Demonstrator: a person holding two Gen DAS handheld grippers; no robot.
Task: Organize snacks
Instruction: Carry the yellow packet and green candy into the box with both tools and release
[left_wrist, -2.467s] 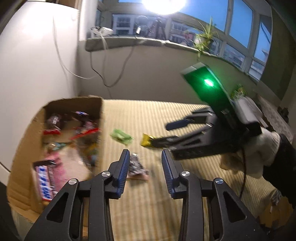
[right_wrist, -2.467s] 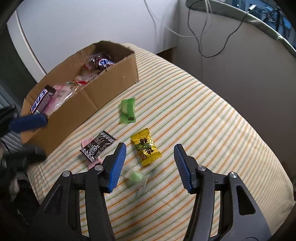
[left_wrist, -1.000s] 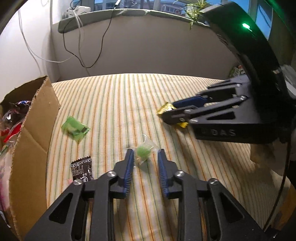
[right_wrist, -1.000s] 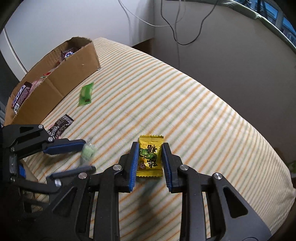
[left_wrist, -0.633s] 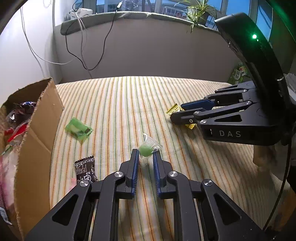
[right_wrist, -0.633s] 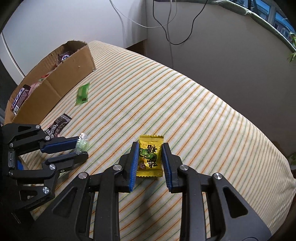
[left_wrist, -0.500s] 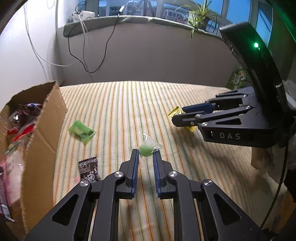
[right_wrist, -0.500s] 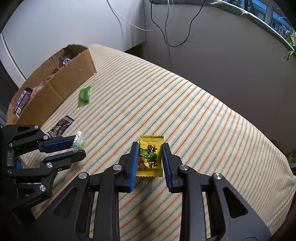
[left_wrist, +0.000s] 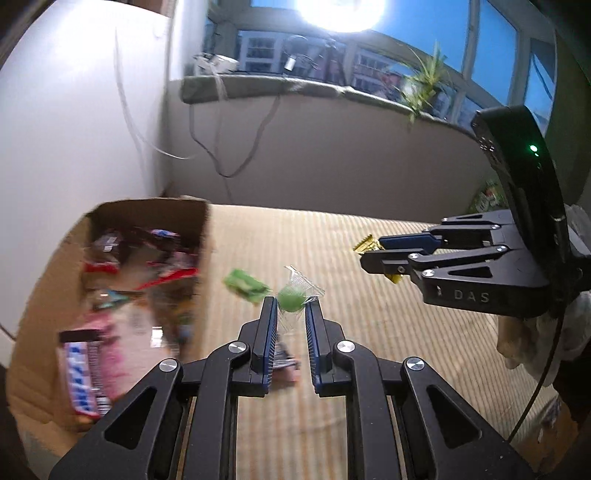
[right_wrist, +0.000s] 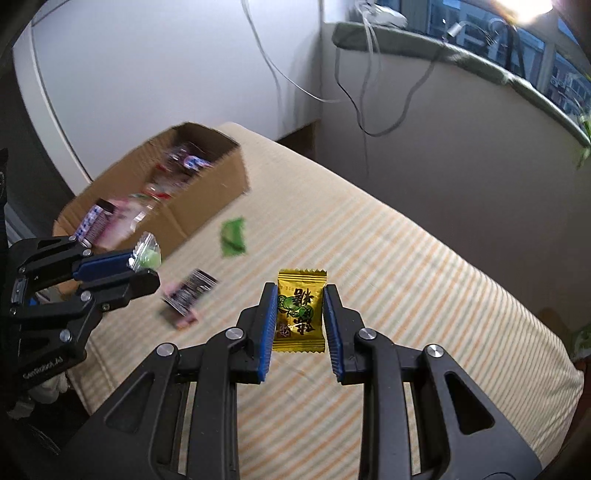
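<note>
Your left hand-held gripper (left_wrist: 290, 314) is clamped on one clear-wrapped round green candy (left_wrist: 291, 298). Your right hand-held gripper (right_wrist: 300, 308) pinches one yellow foil candy packet (right_wrist: 300, 312) by its edges. Both hang above the striped surface (right_wrist: 388, 258). They look light, crinkly and slippery, so grip the wrapper body. Two packets lie loose: one green (right_wrist: 232, 236), one dark (right_wrist: 190, 291), beside the one cardboard box (right_wrist: 207, 206).

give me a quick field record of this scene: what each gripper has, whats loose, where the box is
left gripper: shut on green candy, off the cloth
right gripper: shut on yellow packet, off the cloth
loose on striped cloth: green packet, dark packet
box: cardboard, open, on the cloth's left edge in the right wrist view, snacks inside
</note>
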